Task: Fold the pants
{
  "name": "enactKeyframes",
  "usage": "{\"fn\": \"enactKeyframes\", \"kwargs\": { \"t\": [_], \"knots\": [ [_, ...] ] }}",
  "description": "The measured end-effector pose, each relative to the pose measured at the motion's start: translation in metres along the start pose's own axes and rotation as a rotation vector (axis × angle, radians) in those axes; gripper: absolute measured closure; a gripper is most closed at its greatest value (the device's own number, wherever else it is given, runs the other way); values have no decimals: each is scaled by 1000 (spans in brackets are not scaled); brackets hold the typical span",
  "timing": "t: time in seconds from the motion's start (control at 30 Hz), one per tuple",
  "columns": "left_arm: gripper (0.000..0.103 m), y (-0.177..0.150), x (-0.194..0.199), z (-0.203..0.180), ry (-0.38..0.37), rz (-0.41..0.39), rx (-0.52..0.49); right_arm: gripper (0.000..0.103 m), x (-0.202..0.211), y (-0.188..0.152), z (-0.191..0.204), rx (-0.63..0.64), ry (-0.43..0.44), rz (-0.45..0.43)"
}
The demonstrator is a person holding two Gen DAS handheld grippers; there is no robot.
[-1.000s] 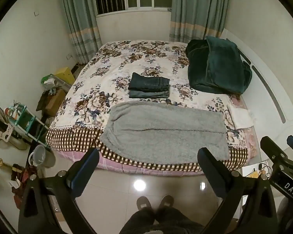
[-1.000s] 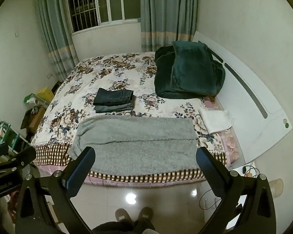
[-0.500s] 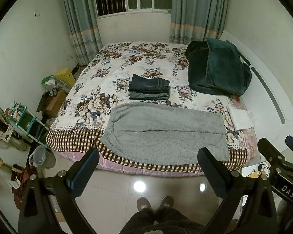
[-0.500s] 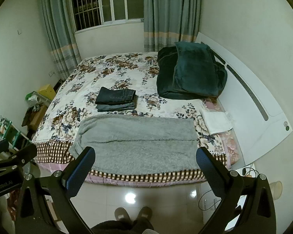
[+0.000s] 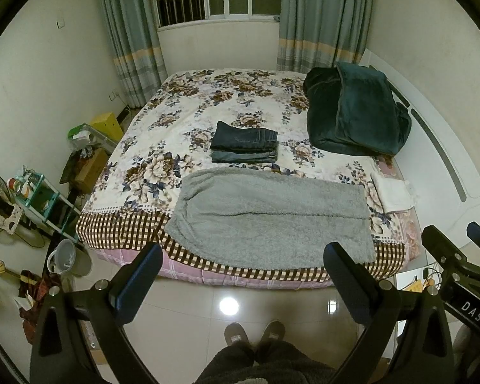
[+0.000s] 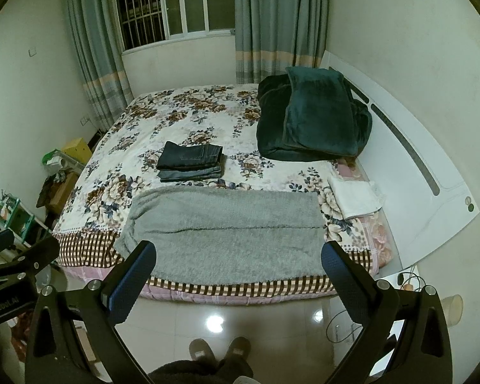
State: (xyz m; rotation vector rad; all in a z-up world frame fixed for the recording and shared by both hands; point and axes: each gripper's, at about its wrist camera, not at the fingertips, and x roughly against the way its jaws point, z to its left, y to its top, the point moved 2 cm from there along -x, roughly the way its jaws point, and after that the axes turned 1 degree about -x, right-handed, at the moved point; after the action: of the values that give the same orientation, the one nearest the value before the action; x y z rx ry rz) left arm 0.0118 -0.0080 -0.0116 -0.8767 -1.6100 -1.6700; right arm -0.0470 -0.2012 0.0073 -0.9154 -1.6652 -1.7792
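1. Left wrist view: shows the fluffy grey pants (image 5: 272, 217) on the floral bedspread (image 5: 182, 121) marginally smaller than a second ago, near hem a little higher in frame.
2. Same view: places the black right gripper (image 5: 451, 228) slightly higher and further inward.
3. Right wrist view: places the black left gripper (image 6: 28, 240) a little higher, the pants' near hem likewise raised slightly.

Both wrist cameras look from standing height, well back from the near edge of the floral-covered bed (image 5: 208, 102), down and forward toward the far barred window (image 6: 172, 3), the right view offset rightward, sharing the whole bed.
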Motion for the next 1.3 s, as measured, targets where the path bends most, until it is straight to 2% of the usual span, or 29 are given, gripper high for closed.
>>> {"fn": "enactKeyframes", "kwargs": {
  "t": [1.3],
  "knots": [
    [0, 5, 7, -4, -5, -10, 4, 0, 4, 1, 5, 2, -2, -3]
  ]
}}
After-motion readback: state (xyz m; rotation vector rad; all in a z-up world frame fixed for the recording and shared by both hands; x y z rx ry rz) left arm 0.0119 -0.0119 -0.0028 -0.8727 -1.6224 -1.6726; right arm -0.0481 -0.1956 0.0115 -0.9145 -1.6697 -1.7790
